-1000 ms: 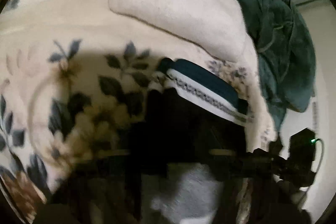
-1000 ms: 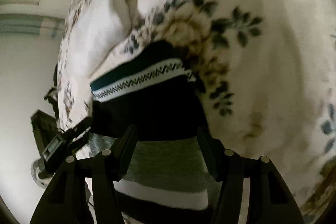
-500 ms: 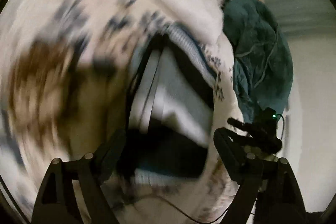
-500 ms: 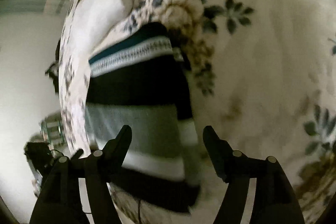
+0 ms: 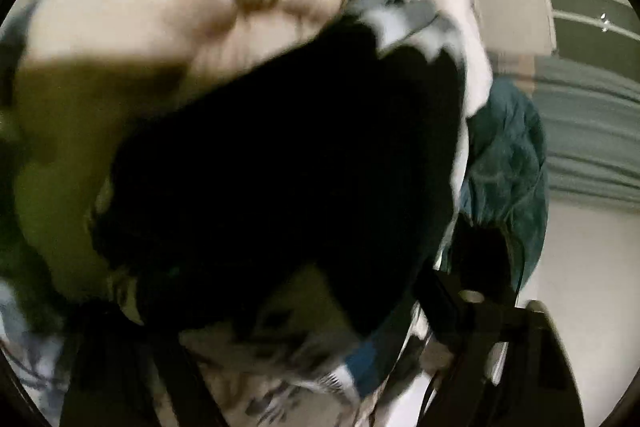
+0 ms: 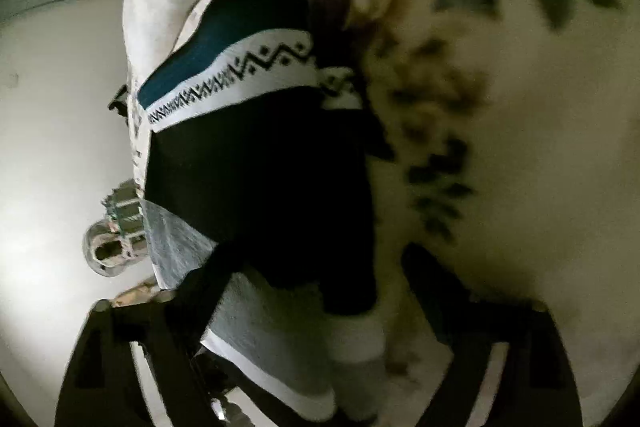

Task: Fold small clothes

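Two views, both motion-blurred. Your right gripper (image 6: 316, 291) has its jaws apart, straddling the near grey-and-white end of the striped sweater (image 6: 256, 163), which lies flat on the floral blanket (image 6: 520, 147). Your left gripper (image 5: 304, 367) is mostly blocked: the sweater's black part fills that view right in front of the lens, so you can't tell how those jaws stand. Beyond the black band sit the white zigzag stripe, then the teal edge. Further off, a teal cloth (image 5: 508, 163) hangs off the blanket's edge.
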`<state>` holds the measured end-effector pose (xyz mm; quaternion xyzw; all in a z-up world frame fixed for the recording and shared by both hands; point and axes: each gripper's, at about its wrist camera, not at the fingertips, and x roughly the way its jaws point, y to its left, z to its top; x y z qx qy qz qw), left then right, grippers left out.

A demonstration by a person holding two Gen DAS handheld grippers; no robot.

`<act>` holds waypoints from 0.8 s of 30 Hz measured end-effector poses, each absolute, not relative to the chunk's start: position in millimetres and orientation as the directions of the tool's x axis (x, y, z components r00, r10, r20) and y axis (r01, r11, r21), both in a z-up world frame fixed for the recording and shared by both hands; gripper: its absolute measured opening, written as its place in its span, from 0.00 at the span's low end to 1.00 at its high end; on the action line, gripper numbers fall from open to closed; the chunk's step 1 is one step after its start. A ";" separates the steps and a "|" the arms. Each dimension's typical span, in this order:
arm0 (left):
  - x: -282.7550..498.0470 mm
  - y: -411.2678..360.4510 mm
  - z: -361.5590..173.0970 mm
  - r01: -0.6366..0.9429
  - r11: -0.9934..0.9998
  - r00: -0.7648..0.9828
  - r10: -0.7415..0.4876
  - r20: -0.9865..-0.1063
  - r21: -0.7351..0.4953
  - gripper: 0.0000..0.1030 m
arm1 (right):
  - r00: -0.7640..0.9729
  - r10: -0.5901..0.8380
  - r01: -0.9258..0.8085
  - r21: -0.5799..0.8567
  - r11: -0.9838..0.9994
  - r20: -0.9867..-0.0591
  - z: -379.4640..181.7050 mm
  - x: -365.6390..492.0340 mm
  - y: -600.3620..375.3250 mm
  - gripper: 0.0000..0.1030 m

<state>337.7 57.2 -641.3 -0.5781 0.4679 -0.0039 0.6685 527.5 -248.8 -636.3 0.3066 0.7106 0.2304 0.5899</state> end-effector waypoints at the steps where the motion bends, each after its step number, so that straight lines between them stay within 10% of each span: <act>1: 341.1 59.3 -633.9 -0.520 0.365 0.562 -0.535 -0.631 -0.773 0.37 | -0.094 0.723 0.163 0.706 0.689 -0.684 -634.5 526.8 -246.9 0.89; 3: 346.3 66.7 -617.4 -0.483 0.421 0.553 -0.533 -0.641 -0.767 0.32 | -0.076 0.766 0.149 0.753 0.641 -0.638 -630.4 520.4 -240.9 0.45; 8: 361.8 110.5 -587.3 -0.428 0.486 0.507 -0.569 -0.648 -0.762 0.30 | -0.035 0.761 0.178 0.745 0.643 -0.648 -620.4 483.9 -233.8 0.27; 17: 386.1 150.9 -590.0 -0.322 0.633 0.241 -0.664 -0.708 -0.704 0.34 | 0.070 0.712 0.302 0.695 0.652 -0.698 -574.1 327.5 -224.1 0.25; 19: 380.5 150.5 -595.3 -0.328 0.665 0.197 -0.646 -0.737 -0.671 0.53 | 0.031 0.695 0.331 0.663 0.671 -0.718 -586.2 304.1 -210.5 0.27; 24: 353.5 167.8 -567.6 -0.394 0.670 0.288 -0.560 -0.777 -0.629 0.59 | -0.089 0.596 0.320 0.544 0.776 -0.798 -598.4 299.1 -219.6 0.59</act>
